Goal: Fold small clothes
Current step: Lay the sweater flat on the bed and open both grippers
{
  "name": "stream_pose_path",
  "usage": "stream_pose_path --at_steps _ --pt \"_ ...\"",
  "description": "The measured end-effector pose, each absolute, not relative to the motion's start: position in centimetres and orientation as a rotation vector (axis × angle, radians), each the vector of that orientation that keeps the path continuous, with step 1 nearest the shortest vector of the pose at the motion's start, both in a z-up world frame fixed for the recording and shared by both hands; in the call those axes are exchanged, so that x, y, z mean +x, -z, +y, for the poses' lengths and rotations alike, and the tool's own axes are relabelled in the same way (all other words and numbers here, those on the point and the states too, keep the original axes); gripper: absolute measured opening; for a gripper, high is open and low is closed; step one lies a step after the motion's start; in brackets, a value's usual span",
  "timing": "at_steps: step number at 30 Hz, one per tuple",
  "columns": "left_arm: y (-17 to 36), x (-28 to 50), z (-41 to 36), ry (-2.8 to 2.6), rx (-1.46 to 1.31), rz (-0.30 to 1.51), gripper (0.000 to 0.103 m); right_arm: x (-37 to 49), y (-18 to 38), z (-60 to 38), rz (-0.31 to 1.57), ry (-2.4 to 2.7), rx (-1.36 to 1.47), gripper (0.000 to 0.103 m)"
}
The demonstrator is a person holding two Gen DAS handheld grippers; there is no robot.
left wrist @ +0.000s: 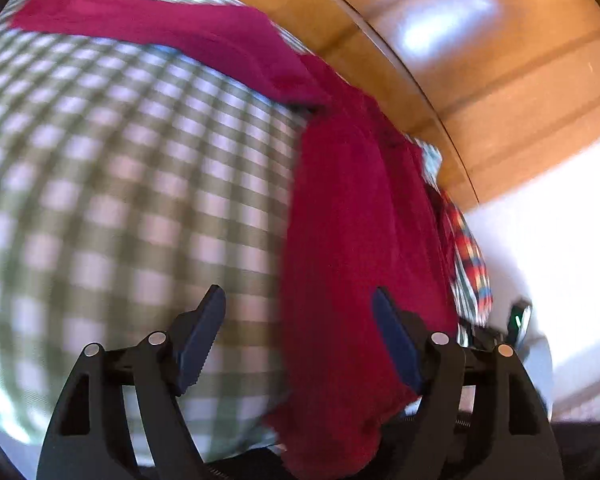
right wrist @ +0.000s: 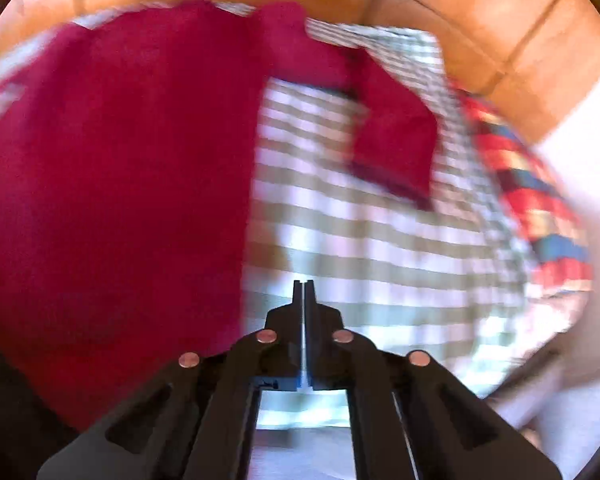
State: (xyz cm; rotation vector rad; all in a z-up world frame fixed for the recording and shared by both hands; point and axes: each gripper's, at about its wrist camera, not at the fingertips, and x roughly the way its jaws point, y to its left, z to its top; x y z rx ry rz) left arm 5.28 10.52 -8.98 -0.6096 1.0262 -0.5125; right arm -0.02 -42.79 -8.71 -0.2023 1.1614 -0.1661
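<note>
Red garment (right wrist: pixel 112 184): sleeve spread, right view

home | gingham tablecloth (left wrist: pixel 120 160) | tiled floor (left wrist: pixel 500 80) | clothes (right wrist: pixel 120 180)

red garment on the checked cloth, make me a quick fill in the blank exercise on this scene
1. The crimson red fabric garment lies on a green-and-white ____ tablecloth.
2. The jaws of the left gripper stand ____.
3. The jaws of the right gripper are ____, with nothing between them.
4. Near the tablecloth's edge sits a multicoloured plaid cloth, and the floor beyond is ____ tile.

Missing words: checked; open; shut; orange
</note>
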Motion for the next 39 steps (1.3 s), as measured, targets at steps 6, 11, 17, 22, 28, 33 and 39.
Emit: stream_pose_path --at_steps 6,11,17,22,28,33,39 --pt "8.6 3.5 4.4 0.603 -0.33 1.054 0.012 -0.3 6.5 -43.2 1.072 0.152 -0.086 0.005" --pt "7.6 1.2 7.1 0.542 -0.351 1.054 0.012 1.3 4.2 -38.4 0.95 0.017 -0.065 0.043" --pt "7.8 0.6 12.0 0.337 -0.427 1.059 0.051 4.5 5.5 -31.3 0.954 -0.15 -0.097 0.052" --pt "6.6 3.7 20.9 -0.034 -0.512 0.964 0.053 5.7 6.3 -27.5 0.944 -0.22 -0.092 0.063" --pt "6.4 8.3 30.2 -0.319 -0.617 0.871 0.073 6.9 9.0 -26.2 0.986 -0.218 -0.088 0.066" --pt "6.8 12.8 34.6 -0.415 -0.642 0.855 0.073 7.3 9.7 -26.1 0.976 -0.206 -0.066 0.075" --pt "7.6 18.7 33.8 -0.425 -0.521 0.902 0.068 7.9 10.1 -26.1 0.973 -0.188 -0.072 0.082"
